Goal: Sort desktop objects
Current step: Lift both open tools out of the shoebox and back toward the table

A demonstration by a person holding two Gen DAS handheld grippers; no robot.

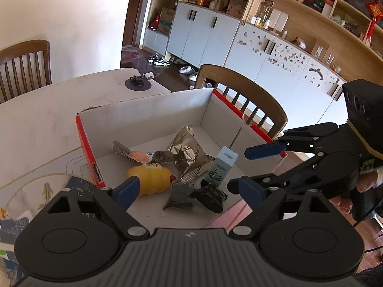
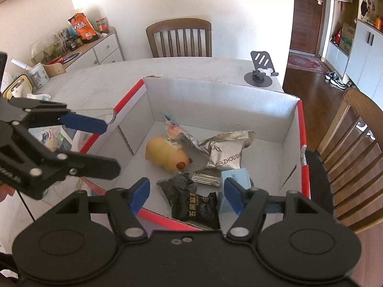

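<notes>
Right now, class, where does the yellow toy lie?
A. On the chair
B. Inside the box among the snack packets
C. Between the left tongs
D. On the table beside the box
B: the yellow toy lies on the floor of the box, touching the silver packet; both tongs are open and hold nothing.

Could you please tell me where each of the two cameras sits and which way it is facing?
Left wrist: sits on the left gripper, looking down into the cardboard box; its blue fingers show, with the right gripper at the right.
Right wrist: sits on the right gripper above the box's near rim, facing a chair; the left gripper shows at the left.
Shared: the box, yellow toy, silver packet, phone stand.
</notes>
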